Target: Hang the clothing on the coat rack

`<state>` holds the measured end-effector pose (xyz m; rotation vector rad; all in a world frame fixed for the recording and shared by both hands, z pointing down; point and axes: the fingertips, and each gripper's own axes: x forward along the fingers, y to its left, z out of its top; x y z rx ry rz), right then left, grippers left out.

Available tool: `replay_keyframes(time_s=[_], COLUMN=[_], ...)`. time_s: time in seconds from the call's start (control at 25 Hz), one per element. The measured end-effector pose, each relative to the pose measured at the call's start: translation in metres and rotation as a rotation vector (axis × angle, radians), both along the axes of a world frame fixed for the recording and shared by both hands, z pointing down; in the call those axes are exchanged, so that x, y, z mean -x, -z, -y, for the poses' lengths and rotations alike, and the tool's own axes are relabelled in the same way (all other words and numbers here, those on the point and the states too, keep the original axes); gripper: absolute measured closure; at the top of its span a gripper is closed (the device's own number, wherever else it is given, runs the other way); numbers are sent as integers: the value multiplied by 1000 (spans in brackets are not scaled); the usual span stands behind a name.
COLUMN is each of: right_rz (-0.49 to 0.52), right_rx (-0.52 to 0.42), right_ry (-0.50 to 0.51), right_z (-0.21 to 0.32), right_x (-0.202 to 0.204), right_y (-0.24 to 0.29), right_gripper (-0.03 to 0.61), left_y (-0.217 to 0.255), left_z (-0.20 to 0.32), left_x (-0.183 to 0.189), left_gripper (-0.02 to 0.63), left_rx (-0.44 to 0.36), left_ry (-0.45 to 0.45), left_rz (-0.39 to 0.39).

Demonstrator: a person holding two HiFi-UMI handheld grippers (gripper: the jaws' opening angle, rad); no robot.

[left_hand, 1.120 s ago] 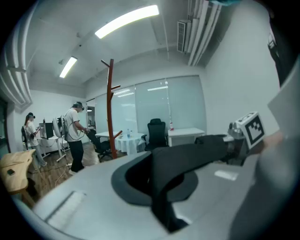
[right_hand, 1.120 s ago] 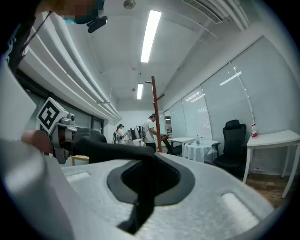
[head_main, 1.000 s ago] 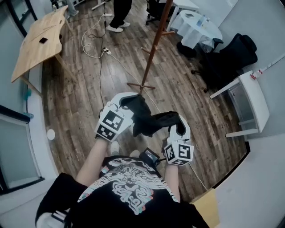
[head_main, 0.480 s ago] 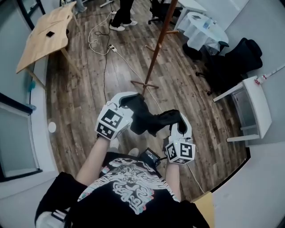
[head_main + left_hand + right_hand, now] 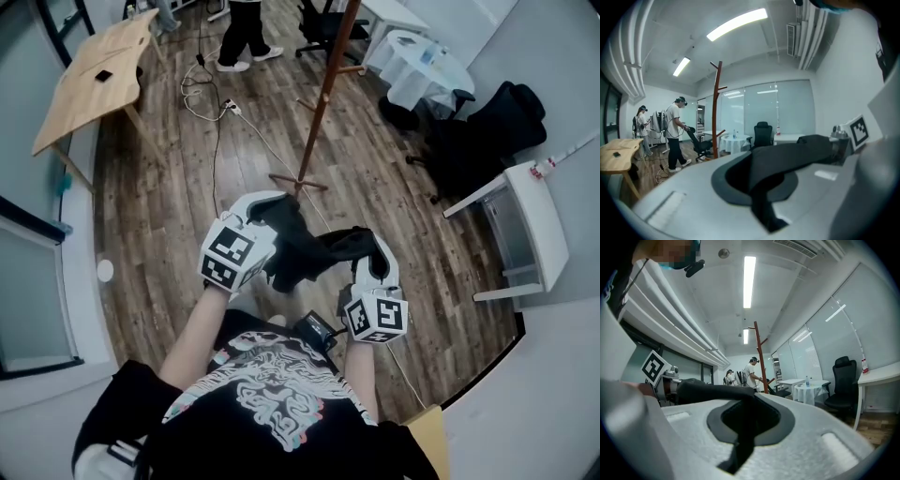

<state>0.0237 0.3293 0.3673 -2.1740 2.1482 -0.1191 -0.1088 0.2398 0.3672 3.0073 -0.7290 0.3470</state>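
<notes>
Below, a wood-plank floor (image 5: pixel 169 216) is seen, with the coat rack (image 5: pixel 323 94) ahead and a wooden table (image 5: pixel 89 80) at left. The black clothing (image 5: pixel 300 248) is kept clamped by the left gripper (image 5: pixel 267 214) and right gripper (image 5: pixel 373 258), short of the rack and barely shifted since.

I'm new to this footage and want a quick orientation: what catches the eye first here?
A black garment is stretched between the left gripper and the right gripper, both shut on it, at the centre of the head view. Just ahead, a tall brown coat rack stands on the wooden floor, its visible pegs bare.
</notes>
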Motion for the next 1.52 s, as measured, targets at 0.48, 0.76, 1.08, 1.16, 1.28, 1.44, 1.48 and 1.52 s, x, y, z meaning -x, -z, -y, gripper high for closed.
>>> replay_keyframes(time_s=[0.48,0.76,1.08,1.16,1.28,1.44,1.48,1.52], right_rz=[73,78,83,86,90,83,81,79], right_rx=[-27,-25,-9,-6,-8,-41,-43,-43], right_ry=[26,19,28,28,35,57,59,58], right_z=[18,54,126,143,169,199,206,214], right_x=[-7,-20,-43,-48,-55,-65,-69,-73], right_y=[4,0,-11,-14,-15,-10,-10,-9], right_gripper=[565,565,565,565,565,565,565,565], left_y=[-2,-6,-23,-26,-28,-31,-32,-32], left_z=[26,62,136,155,181,209,215,222], left_x=[6,-10,-36,-41,-46,-59,-62,-65], left_gripper=[614,614,614,614,614,614,614,614], left_rx=[-4,7,32,37,44,40,39,39], left_ry=[50,43,40,40,43,32,33,35], left_rz=[6,-11,0,5,9,10,9,8])
